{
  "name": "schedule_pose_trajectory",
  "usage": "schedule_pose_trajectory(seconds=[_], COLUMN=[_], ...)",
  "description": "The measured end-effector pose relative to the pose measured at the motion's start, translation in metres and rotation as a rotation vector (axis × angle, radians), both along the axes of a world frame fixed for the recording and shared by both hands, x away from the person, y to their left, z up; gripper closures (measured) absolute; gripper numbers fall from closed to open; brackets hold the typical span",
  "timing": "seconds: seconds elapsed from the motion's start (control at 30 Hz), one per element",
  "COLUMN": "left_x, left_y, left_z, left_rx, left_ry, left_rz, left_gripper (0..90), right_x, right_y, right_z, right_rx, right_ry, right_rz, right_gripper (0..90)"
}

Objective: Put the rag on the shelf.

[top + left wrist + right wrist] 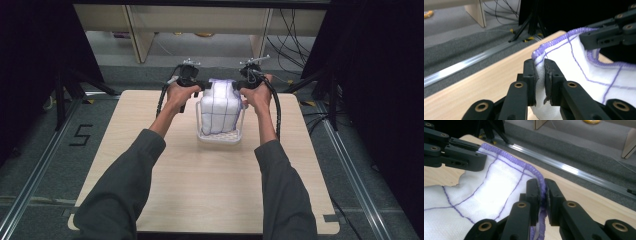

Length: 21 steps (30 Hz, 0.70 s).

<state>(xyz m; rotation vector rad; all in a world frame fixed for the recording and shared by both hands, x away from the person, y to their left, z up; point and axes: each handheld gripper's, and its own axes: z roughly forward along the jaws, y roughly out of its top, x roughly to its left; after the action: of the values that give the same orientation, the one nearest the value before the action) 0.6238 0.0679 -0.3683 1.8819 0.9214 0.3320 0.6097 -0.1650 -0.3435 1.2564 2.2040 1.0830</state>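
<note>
Here, a soft white woven cloth (219, 102) with purple stitched grid and hem sits in a white wire basket (219, 136), its far corners pinched by left gripper (539, 72) and right gripper (542, 192).

A light wooden table (200, 200) sits on grey carpet (30, 165), with metal rails (461, 67) alongside.

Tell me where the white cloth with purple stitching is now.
In the high view, the white cloth hangs between the left tongs and the right tongs, its lower part inside the white basket at the table's far middle.
</note>
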Motion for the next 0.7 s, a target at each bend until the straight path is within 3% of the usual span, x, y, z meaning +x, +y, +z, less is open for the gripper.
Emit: schedule_pose_trajectory(seconds=[0.13, 0.17, 0.27, 0.3, 0.7], left_x=[-0.001, -0.002, -0.004, -0.004, -0.018], left_y=[-0.001, 0.0, 0.002, 0.002, 0.028], left_z=[-0.006, -0.007, -0.01, -0.01, 0.01], left_rx=[-0.004, 0.014, 0.008, -0.004, -0.013], left_ry=[0.014, 0.018, 0.038, 0.044, 0.057], left_rz=[0.0, 0.005, 0.025, 0.026, 0.067], left_gripper=[78.2, 75.6, 64.9, 62.8, 53.5], right_x=[0.001, -0.001, -0.001, -0.002, -0.018], right_y=[0.0, 0.001, 0.0, -0.001, -0.016], right_z=[-0.005, -0.006, -0.011, -0.01, 0.011], right_rx=[-0.016, -0.021, -0.019, -0.017, 0.027], right_ry=[0.004, 0.018, 0.01, 0.029, -0.003], right_rz=[0.014, 0.005, -0.01, -0.014, -0.037], right_gripper=[80.2, 78.1, 72.2, 70.5, 66.4])
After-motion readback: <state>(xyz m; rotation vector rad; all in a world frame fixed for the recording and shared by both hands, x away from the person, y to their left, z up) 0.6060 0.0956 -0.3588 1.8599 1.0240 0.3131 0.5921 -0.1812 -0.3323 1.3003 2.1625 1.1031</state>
